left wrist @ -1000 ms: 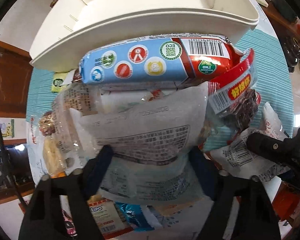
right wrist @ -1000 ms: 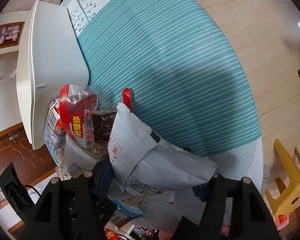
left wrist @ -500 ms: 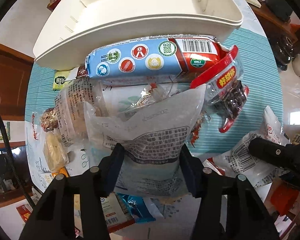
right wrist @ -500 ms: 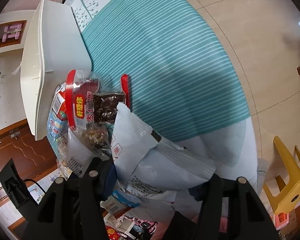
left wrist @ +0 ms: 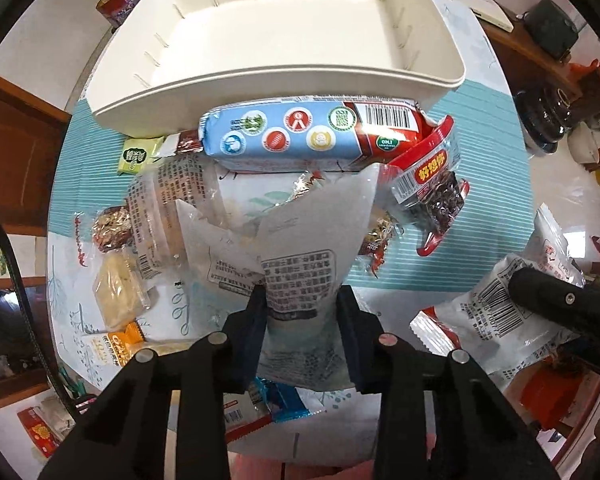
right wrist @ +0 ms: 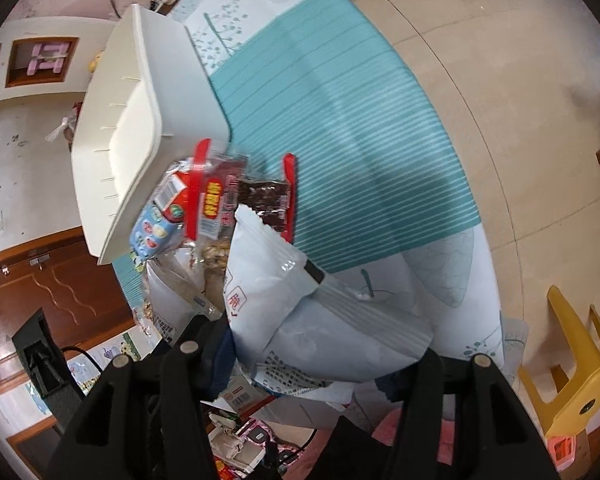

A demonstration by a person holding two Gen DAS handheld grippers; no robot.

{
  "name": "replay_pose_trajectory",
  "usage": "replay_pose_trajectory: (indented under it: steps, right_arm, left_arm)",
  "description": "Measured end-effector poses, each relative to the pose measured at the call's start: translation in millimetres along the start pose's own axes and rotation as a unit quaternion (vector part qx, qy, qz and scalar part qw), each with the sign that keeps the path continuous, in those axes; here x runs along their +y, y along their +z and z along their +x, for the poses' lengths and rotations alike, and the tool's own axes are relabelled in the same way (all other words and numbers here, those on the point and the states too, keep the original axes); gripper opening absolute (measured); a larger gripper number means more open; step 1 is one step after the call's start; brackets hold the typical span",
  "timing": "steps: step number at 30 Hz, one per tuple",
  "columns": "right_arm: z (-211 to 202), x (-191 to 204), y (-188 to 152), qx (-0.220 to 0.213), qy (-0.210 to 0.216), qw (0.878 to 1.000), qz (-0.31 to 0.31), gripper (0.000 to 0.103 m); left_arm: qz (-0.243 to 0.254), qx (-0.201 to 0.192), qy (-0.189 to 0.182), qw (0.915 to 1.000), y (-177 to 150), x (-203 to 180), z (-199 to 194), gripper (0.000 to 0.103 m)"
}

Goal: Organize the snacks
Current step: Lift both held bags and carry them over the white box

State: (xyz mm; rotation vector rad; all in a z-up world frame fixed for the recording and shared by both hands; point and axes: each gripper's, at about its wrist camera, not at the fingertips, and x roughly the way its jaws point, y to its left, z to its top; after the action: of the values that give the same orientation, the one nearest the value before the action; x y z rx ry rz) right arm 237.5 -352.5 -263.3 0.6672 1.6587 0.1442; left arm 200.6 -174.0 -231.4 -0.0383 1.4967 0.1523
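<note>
Lifted clear, both white packets (left wrist: 300, 264) (right wrist: 300, 308) stand lengthwise in closing left, gripping right fingers.

Tray (left wrist: 284, 80) sits at the far side of the tabletop (left wrist: 488, 184), nothing in it. Long biscuit pack (left wrist: 300, 136) lies along the tray's near wall, touching it. Date bag (left wrist: 432, 196) just right of the pack, small sachet (left wrist: 136, 156) just left of it. Snack pile spreads nearer, across the middle. Printed pouch (left wrist: 300, 272) stands between the left gripper (left wrist: 302, 336) jaws, above the pile. Second pouch (right wrist: 300, 312) sits between the right gripper (right wrist: 324, 364) jaws, right of the pile. Stool (right wrist: 576, 368) on the floor, beyond the tabletop's right edge.
</note>
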Motion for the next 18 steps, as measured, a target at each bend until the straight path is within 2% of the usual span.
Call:
replay_pose_trajectory:
  steps: [8, 18]
  right_arm:
    - [-16.6, 14.6, -12.8, -0.015, 0.015, 0.999, -0.027, 0.056]
    - [-30.9, 40.8, -28.1, -0.041, 0.037, 0.996, -0.066, 0.056]
  left_arm:
    - [-0.029, -0.005, -0.012, 0.9995, -2.9, 25.2, -22.7, 0.028]
    - [-0.021, -0.038, -0.019, 0.9989, -7.5, 52.7, -72.4, 0.028]
